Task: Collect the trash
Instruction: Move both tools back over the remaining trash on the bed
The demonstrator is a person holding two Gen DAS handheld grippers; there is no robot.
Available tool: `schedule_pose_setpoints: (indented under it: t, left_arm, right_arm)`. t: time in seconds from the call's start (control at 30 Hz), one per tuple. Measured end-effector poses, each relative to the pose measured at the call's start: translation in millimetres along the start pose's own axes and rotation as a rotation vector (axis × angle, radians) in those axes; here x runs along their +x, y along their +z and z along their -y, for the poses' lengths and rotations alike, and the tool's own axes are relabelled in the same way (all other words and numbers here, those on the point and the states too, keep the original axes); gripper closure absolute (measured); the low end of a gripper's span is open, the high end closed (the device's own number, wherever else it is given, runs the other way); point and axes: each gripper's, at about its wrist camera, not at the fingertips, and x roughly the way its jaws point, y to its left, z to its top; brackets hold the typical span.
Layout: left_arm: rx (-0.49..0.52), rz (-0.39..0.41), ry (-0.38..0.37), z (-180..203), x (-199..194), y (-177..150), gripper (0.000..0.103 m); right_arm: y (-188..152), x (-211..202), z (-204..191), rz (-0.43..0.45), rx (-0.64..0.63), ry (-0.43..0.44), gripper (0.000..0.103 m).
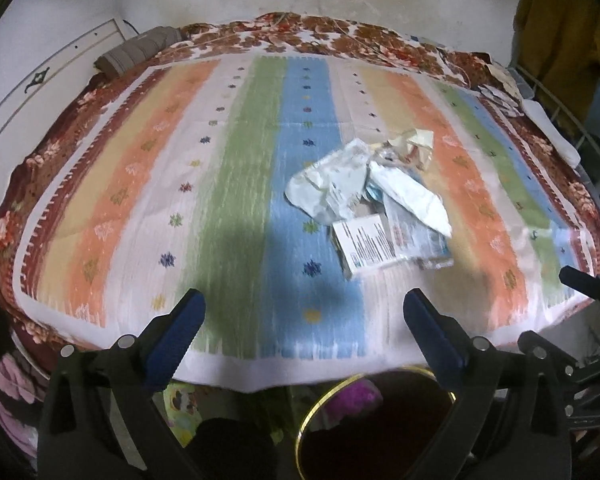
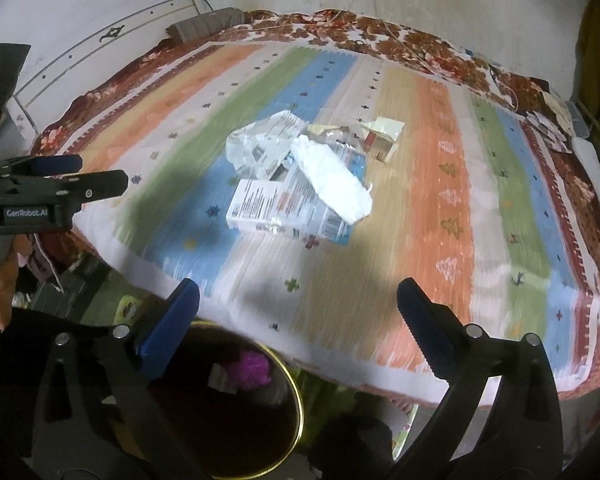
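Trash [image 1: 374, 204] lay heaped mid-bed on the striped cloth [image 1: 236, 184], untouched; both grippers, left [image 1: 304, 316] and right [image 2: 298, 306], hung spread and empty above the bin [image 2: 288, 384], likely reaching next.

Legible text: "GenRobot.AI", white letters on the black body of the left gripper [image 2: 100, 176], left edge of the right wrist view. Printed lines and a barcode on the white carton [image 2: 268, 204] at frame centre: present, too blurred to read. Nothing else legible.
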Motion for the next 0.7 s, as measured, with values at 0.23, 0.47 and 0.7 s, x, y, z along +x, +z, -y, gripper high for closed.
schedule_pose_setpoints:
  t: [0.23,0.47,0.7]
  left_arm:
    - [0.007,0.003,0.024,-8,28,22,0.006]
    - [0.025,-0.009,0.007,-15,56,38,0.006]
    - [0.042,-0.011,-0.011,-19,80,49,0.006]
  right_arm:
    - [16,24,9,-0.008,-0.014,-0.008,0.009]
    - [25,51,13,-0.030,-0.051,0.000,0.009]
    - [36,72,18,-0.024,-0.065,0.017,0.009]
